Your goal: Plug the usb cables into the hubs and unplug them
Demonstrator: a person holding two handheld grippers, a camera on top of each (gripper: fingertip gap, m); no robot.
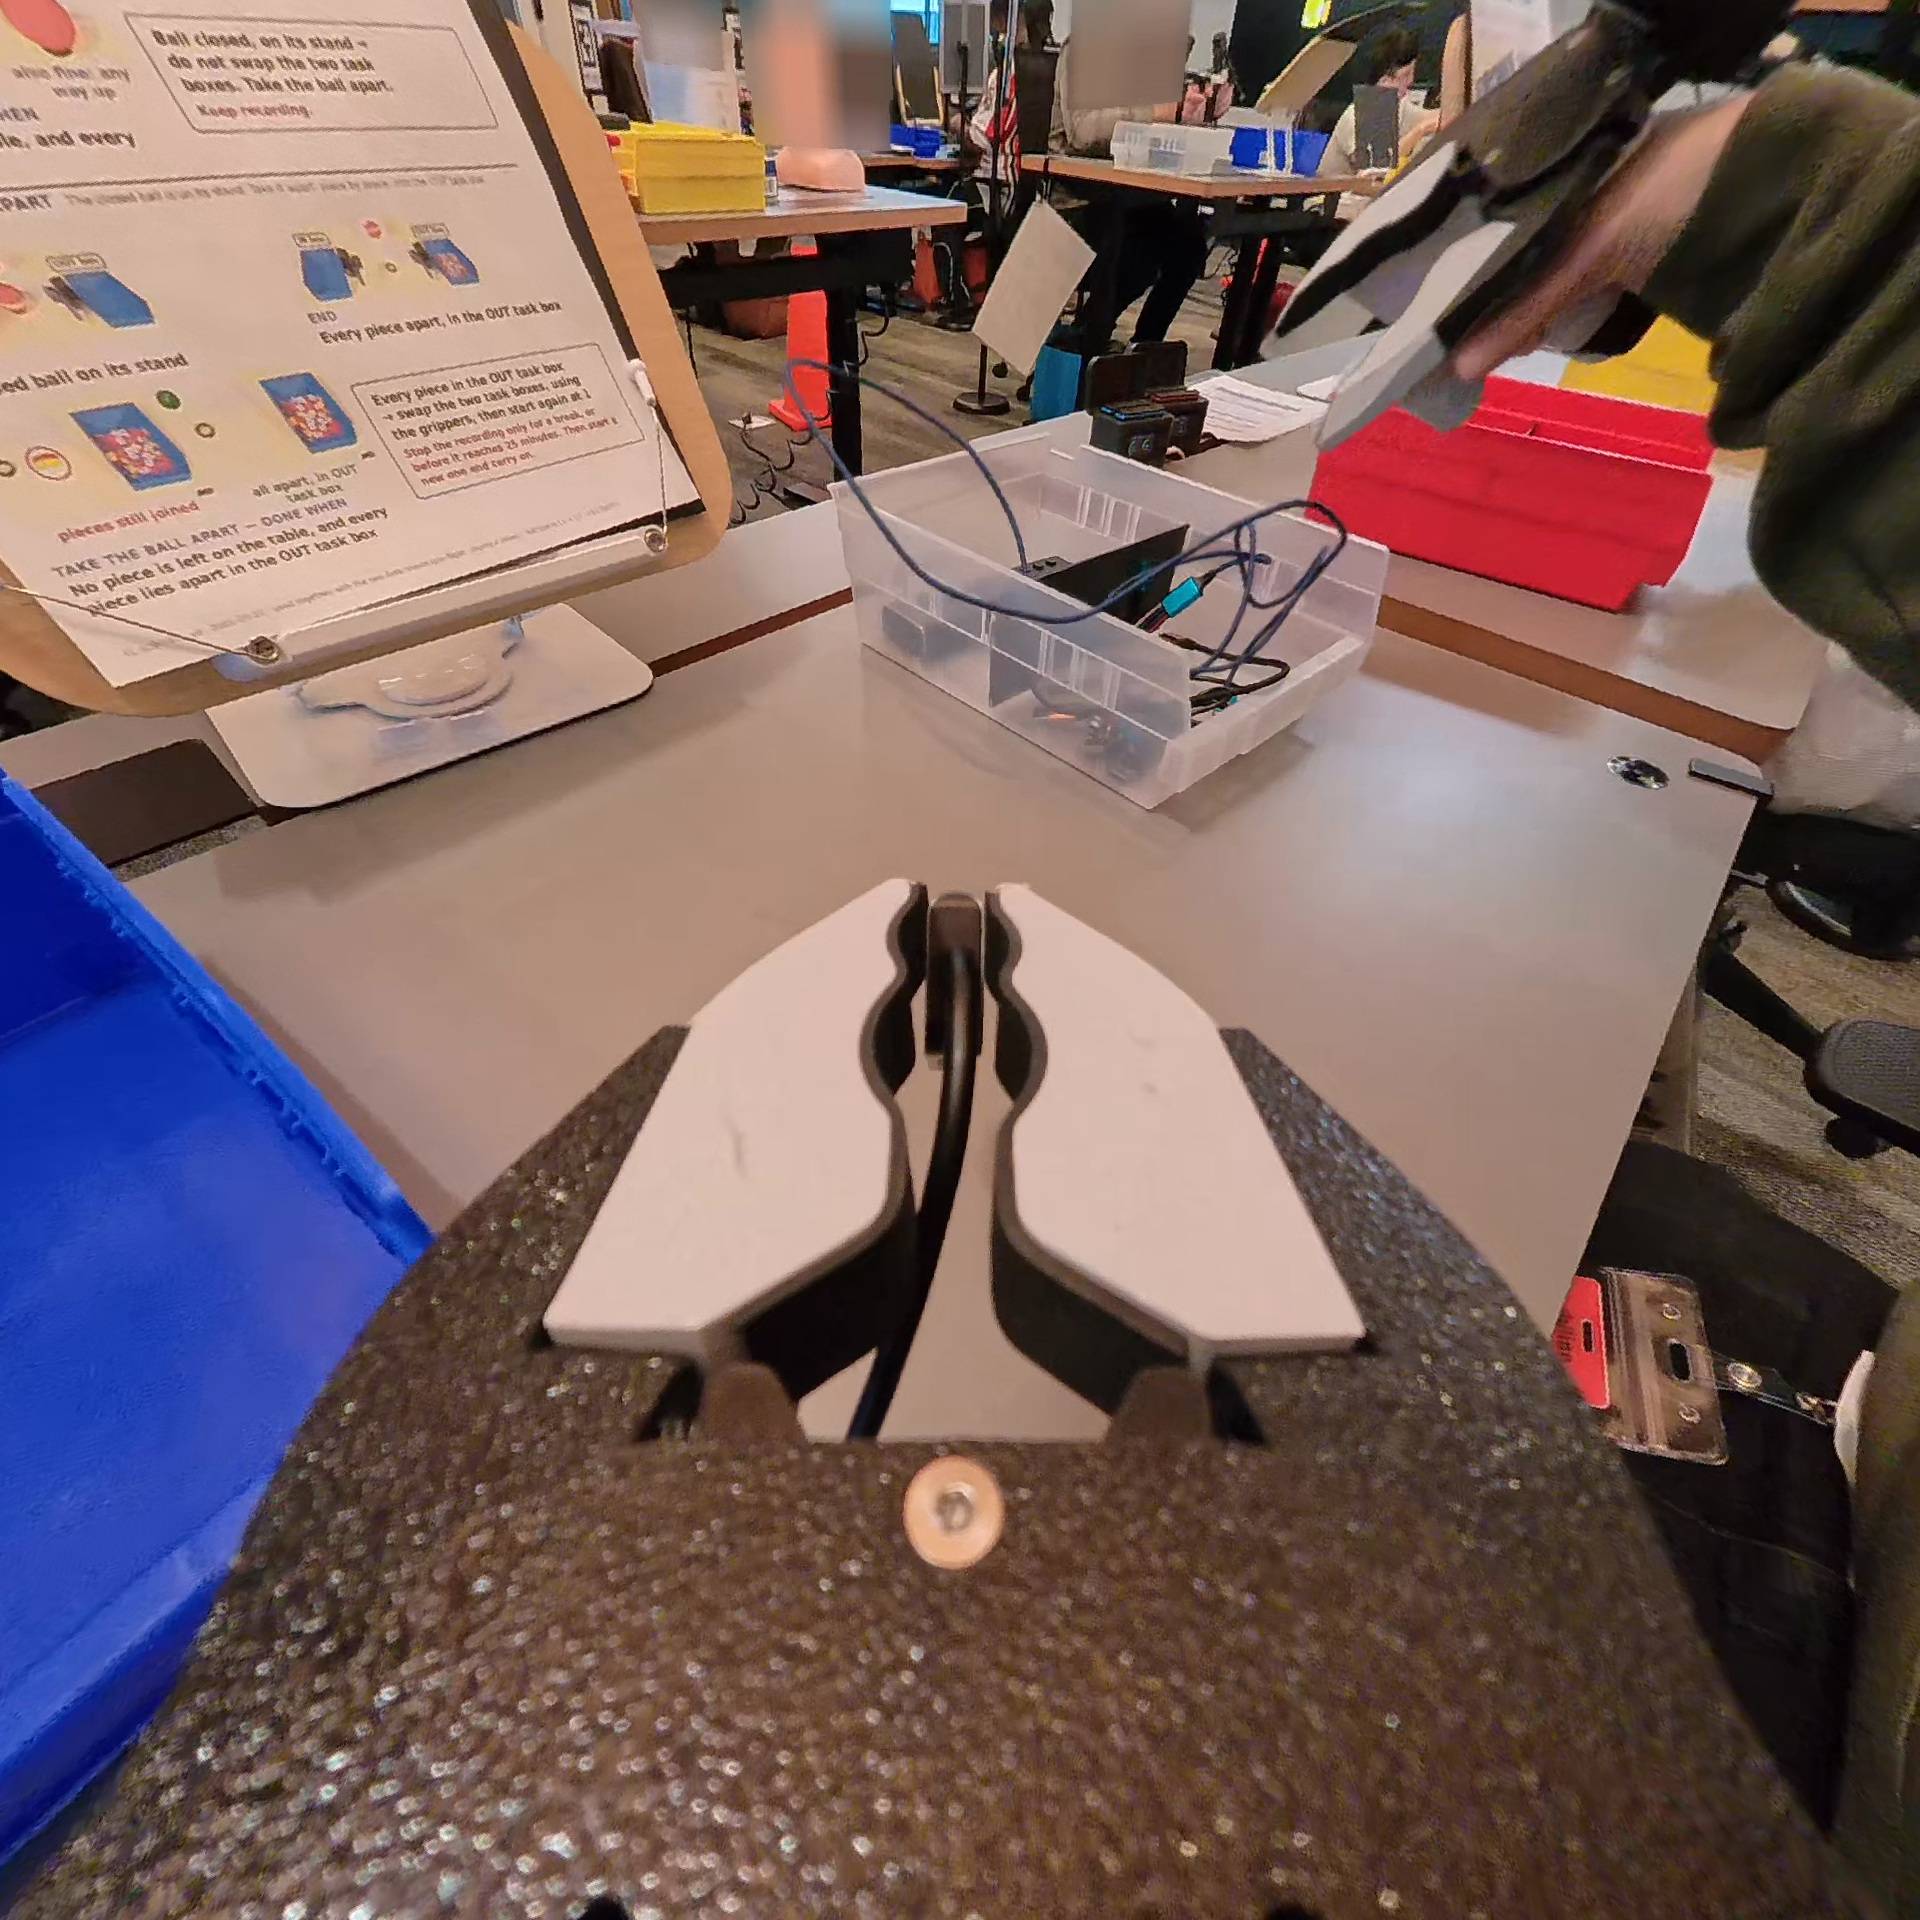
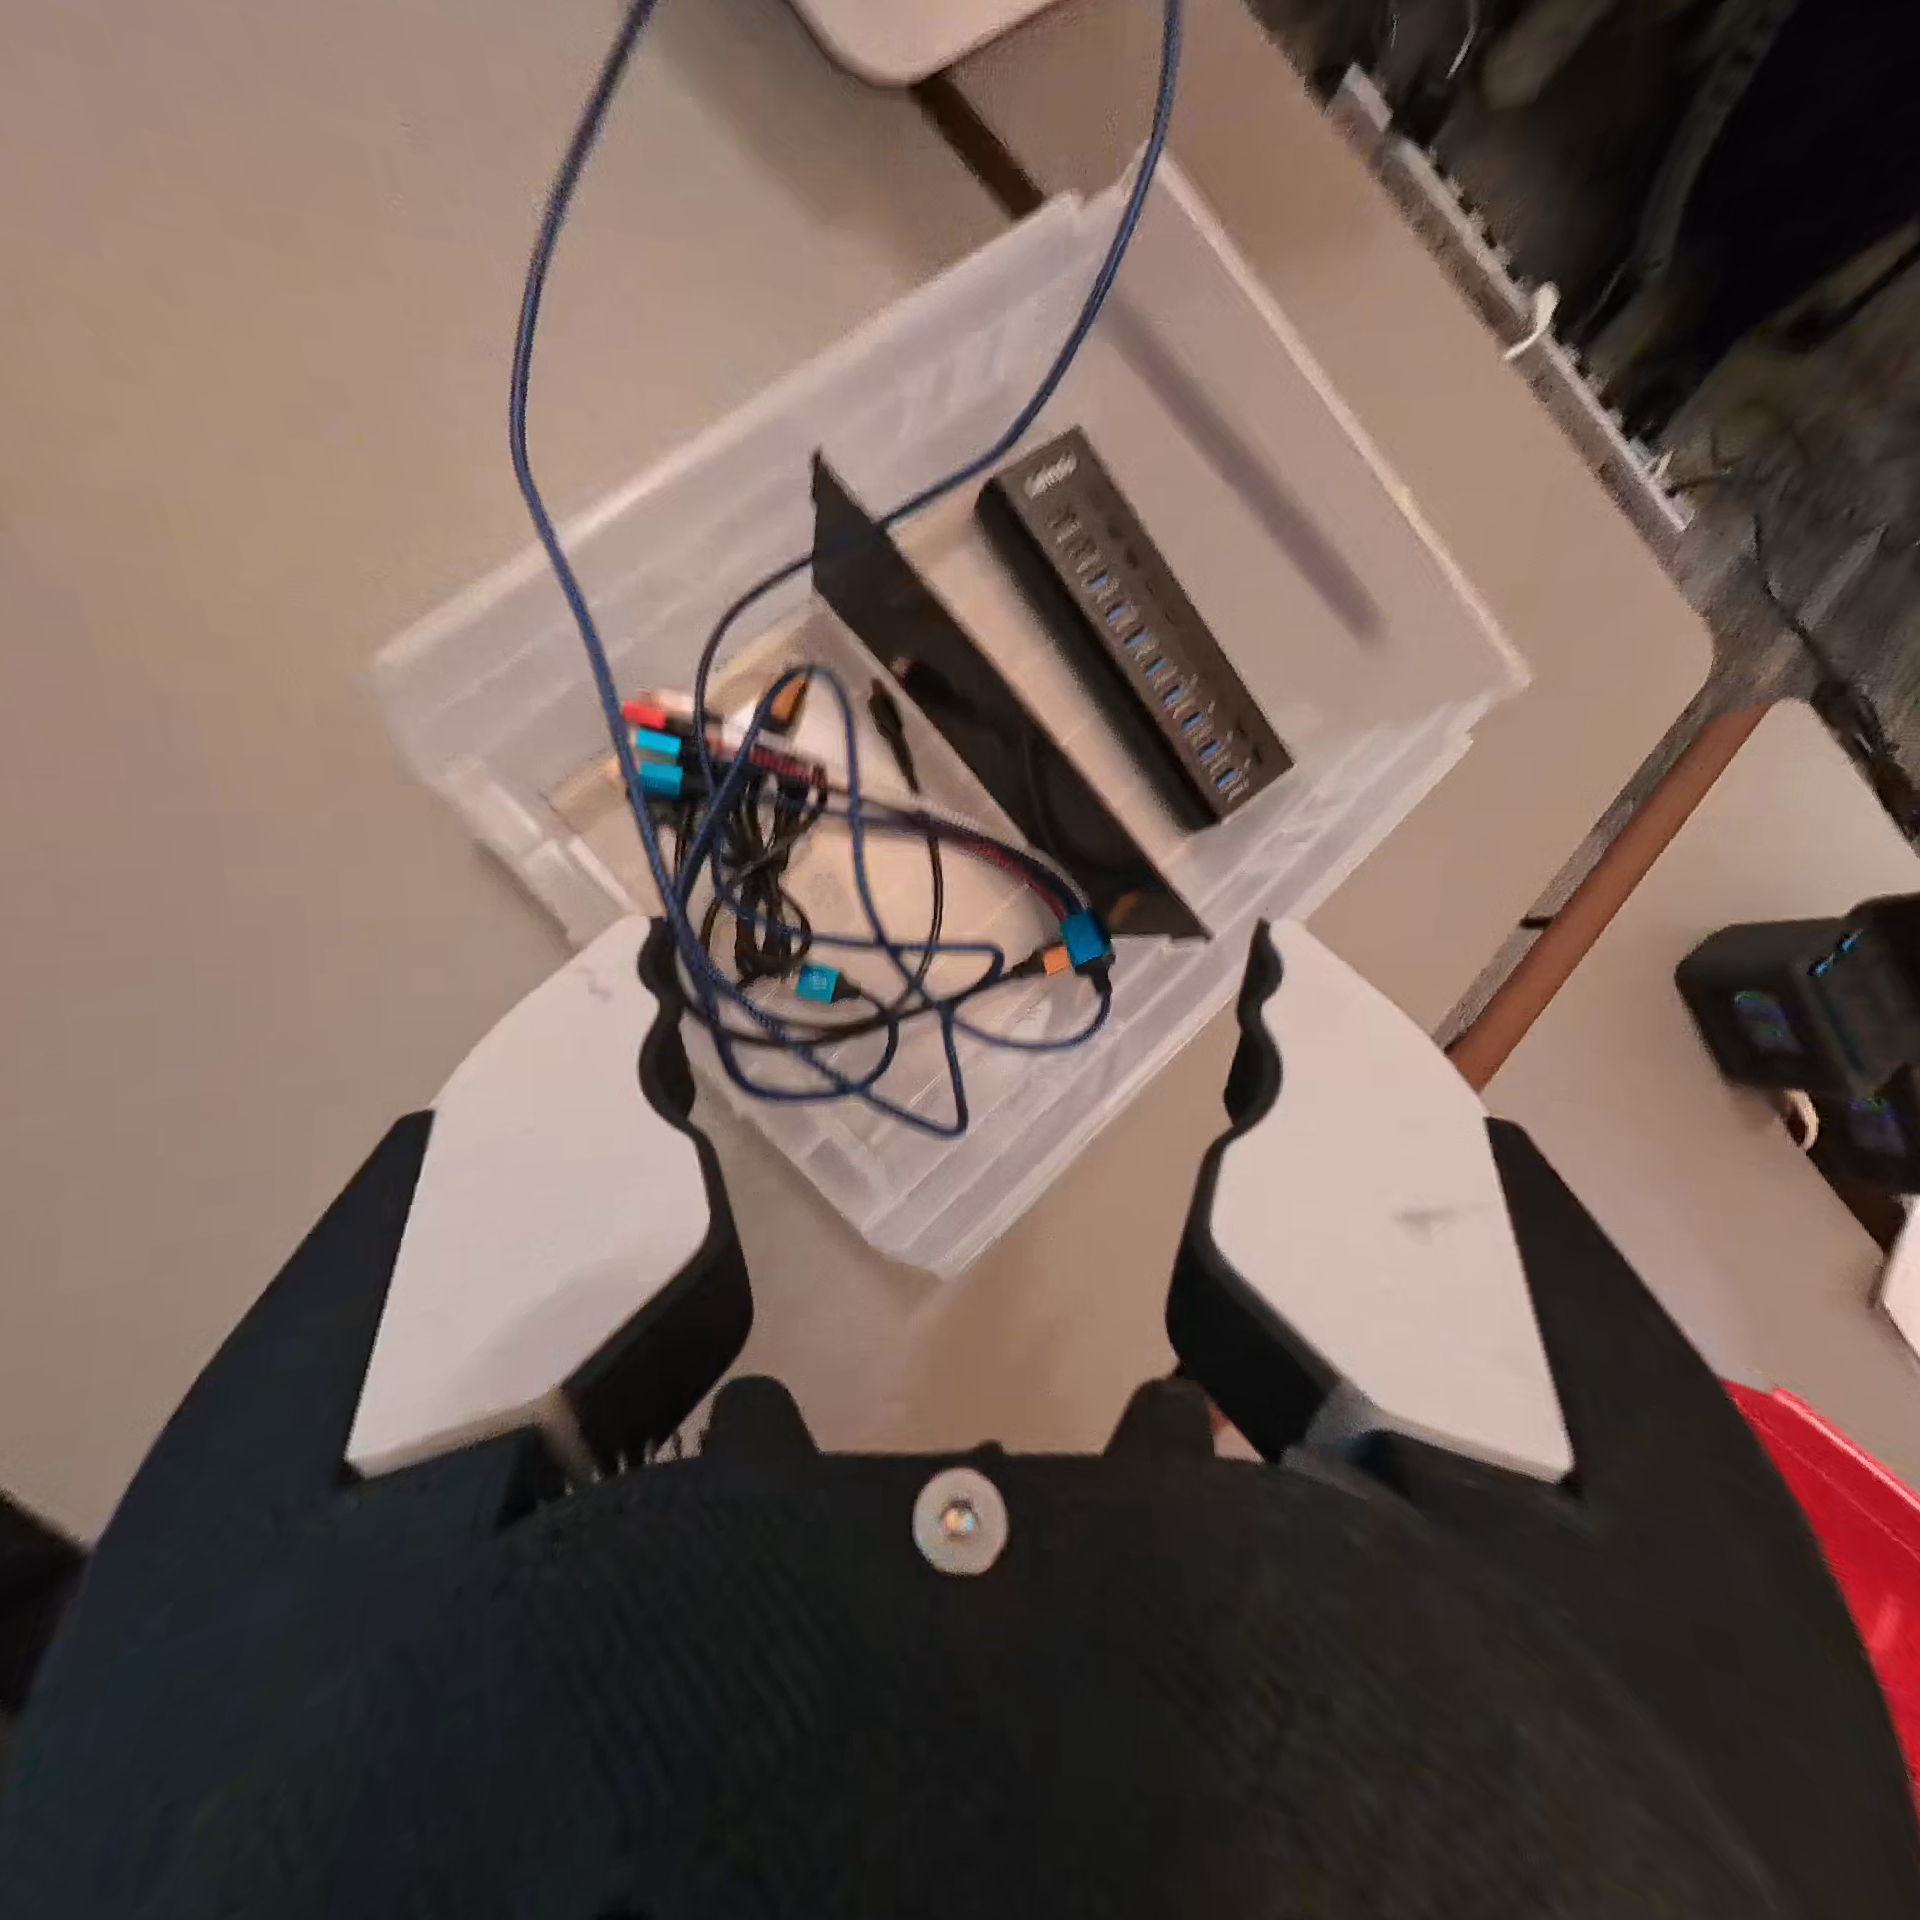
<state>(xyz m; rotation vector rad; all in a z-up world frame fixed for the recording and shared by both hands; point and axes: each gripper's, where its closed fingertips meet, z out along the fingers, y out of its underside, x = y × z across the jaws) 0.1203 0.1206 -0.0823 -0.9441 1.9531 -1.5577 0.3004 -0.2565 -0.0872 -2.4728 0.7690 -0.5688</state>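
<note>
Pinching one black cable [image 1: 940, 1143], left gripper [image 1: 954, 902]; right gripper [image 2: 954, 961] spread above one hub [image 2: 1138, 634].

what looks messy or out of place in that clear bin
The cables lie in a tangled heap in one half of the clear bin, and a blue cable loops up over its wall. The black hub lies tidy past the divider.
</note>
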